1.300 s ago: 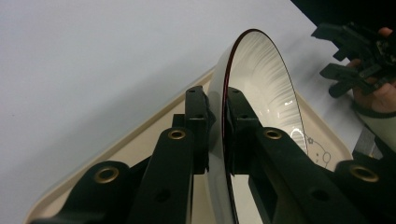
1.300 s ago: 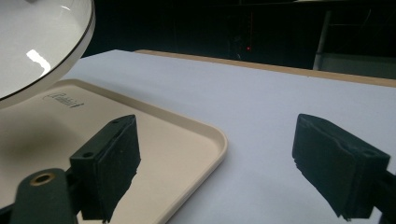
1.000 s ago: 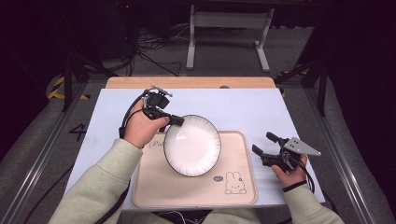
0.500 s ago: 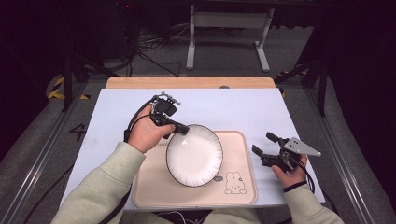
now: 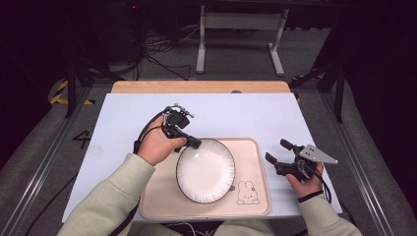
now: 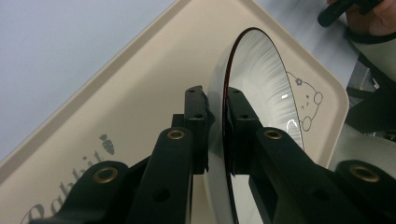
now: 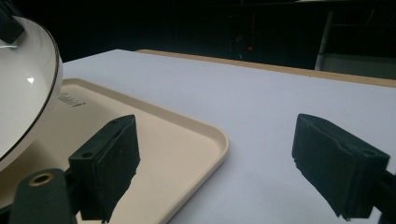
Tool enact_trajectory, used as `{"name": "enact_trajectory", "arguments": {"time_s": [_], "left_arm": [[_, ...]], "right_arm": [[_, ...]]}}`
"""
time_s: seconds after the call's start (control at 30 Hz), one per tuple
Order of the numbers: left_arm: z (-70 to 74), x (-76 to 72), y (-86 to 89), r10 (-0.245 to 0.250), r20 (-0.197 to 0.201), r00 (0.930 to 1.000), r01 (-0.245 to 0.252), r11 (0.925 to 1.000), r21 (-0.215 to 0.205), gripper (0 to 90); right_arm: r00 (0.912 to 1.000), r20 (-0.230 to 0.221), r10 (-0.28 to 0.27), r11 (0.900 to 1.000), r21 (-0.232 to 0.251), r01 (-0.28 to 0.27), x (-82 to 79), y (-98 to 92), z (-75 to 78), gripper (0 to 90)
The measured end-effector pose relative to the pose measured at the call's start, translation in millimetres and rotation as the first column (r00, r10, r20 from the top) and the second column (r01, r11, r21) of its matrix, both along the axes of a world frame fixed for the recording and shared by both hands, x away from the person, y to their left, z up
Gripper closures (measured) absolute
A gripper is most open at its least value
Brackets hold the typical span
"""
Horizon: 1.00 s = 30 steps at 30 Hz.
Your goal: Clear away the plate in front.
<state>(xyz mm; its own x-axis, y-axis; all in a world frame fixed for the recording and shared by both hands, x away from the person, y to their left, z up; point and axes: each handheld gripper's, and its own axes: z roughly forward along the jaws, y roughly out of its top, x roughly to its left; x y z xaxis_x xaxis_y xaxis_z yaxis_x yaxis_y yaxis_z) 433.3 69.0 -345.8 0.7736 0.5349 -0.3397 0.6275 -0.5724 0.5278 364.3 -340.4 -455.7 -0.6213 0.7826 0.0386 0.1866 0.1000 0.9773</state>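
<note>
A white plate with a thin dark rim hangs tilted over the beige tray. My left gripper is shut on its far left edge. In the left gripper view the two black pads pinch the plate from both faces, with the tray below. Whether the plate's low edge touches the tray I cannot tell. My right gripper stands open just right of the tray, low over the table. In the right gripper view nothing is between its fingers, and the plate shows at far left.
The tray has a rabbit drawing in its near right corner. It lies on a pale table with a wooden strip along the far edge. Dark floor, cables and a metal stand lie beyond.
The left hand has carried the plate toward the near side and lower over the tray, laying it flatter. The right gripper has stayed where it was.
</note>
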Motion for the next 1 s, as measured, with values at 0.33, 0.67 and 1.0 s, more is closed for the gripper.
{"name": "enact_trajectory", "arguments": {"time_s": [0.33,0.67,1.0], "left_arm": [[-7.5,0.3,-0.3,0.002,-0.023,0.9997,-0.002,0.9998,-0.02,81.4],[-14.6,3.5,-1.6,-0.003,-0.037,0.9993,0.002,0.9997,-0.024,81.0],[-19.9,7.5,-3.9,-0.011,-0.028,0.9996,0.01,0.9993,-0.037,80.9]], "right_arm": [[1.0,0.001,0.002,1.0,-0.001,-0.002,0.0,0.1,0.0,15.6],[1.0,0.0,0.001,1.0,0.005,-0.001,0.4,-0.3,-0.1,15.6],[1.0,-0.005,0.003,1.0,0.007,-0.003,0.6,-0.7,0.0,15.8]]}}
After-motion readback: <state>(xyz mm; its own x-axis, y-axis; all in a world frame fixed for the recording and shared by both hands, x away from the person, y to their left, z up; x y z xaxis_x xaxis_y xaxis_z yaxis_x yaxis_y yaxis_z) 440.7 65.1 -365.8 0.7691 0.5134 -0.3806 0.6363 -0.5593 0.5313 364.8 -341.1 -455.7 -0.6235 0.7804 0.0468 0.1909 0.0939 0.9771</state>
